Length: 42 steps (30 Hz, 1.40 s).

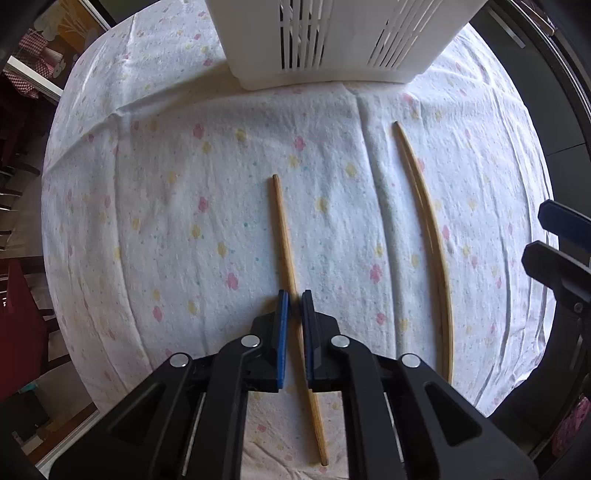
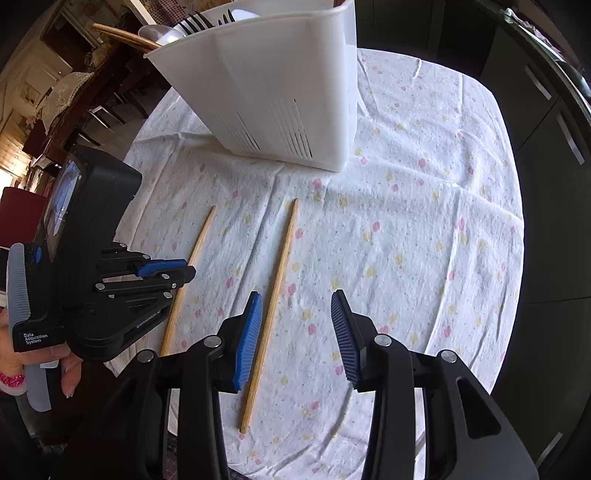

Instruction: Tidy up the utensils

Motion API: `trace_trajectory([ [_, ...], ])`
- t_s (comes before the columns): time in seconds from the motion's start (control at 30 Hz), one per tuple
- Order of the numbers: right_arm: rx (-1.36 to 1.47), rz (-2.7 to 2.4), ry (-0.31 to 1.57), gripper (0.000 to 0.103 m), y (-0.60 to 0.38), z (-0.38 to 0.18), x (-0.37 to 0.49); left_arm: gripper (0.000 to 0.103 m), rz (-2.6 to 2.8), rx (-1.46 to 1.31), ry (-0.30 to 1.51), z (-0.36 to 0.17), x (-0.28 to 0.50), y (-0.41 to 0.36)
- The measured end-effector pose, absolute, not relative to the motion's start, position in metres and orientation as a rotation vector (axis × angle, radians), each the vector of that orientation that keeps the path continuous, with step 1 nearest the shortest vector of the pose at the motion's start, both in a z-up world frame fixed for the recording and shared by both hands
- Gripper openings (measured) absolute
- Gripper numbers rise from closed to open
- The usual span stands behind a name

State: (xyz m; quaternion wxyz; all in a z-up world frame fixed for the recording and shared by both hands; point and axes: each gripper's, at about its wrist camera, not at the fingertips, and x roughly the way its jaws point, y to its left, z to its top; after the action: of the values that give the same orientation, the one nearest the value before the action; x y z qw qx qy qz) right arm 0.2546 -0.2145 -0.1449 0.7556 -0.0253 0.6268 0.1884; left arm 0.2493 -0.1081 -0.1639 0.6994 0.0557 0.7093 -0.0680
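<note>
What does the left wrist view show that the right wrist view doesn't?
Only the left wrist view shows the left gripper from behind, its jaws closed around the left chopstick, and the slotted side of the white caddy.

Only the right wrist view shows the forks and spoons standing in the caddy, the open right gripper, and the person's hand.

Both show the two chopsticks, including the right chopstick, lying on the floral tablecloth.

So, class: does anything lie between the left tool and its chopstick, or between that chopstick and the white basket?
Nothing visible does. The left tool already straddles the chopstick, and only bare tablecloth lies ahead up to the basket.
</note>
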Motion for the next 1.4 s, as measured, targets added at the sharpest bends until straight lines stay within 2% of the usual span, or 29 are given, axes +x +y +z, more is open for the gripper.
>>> trace_trajectory([
  [0.23, -0.110, 0.406, 1.462, 0.039, -0.189, -0.177, 0.263, 0.006, -0.177, 0.098, 1.535, -0.150, 0.255, -0.091],
  [0.47, -0.148, 0.387, 1.511, 0.027, -0.161, -0.197, 0.274, 0.006, -0.224, 0.068, 1.425, -0.110, 0.242, -0.071],
  [0.83, -0.193, 0.310, 1.562, 0.018, -0.133, -0.214, 0.291, 0.006, -0.282, 0.022, 1.294, -0.061, 0.214, -0.047],
  [0.9, -0.196, 0.295, 1.558, 0.010, -0.133, -0.215, 0.293, 0.006, -0.295, 0.020, 1.284, -0.058, 0.213, -0.046],
  [0.97, -0.162, 0.296, 1.562, 0.008, -0.136, -0.215, 0.295, 0.006, -0.308, 0.019, 1.270, -0.058, 0.208, -0.049],
  [1.13, -0.086, 0.328, 1.500, 0.007, -0.157, -0.201, 0.293, 0.006, -0.330, 0.023, 1.233, -0.046, 0.202, -0.051],
  [1.4, 0.008, 0.399, 1.288, 0.007, -0.197, -0.139, 0.259, 0.006, -0.350, 0.027, 1.166, -0.017, 0.198, -0.055],
])
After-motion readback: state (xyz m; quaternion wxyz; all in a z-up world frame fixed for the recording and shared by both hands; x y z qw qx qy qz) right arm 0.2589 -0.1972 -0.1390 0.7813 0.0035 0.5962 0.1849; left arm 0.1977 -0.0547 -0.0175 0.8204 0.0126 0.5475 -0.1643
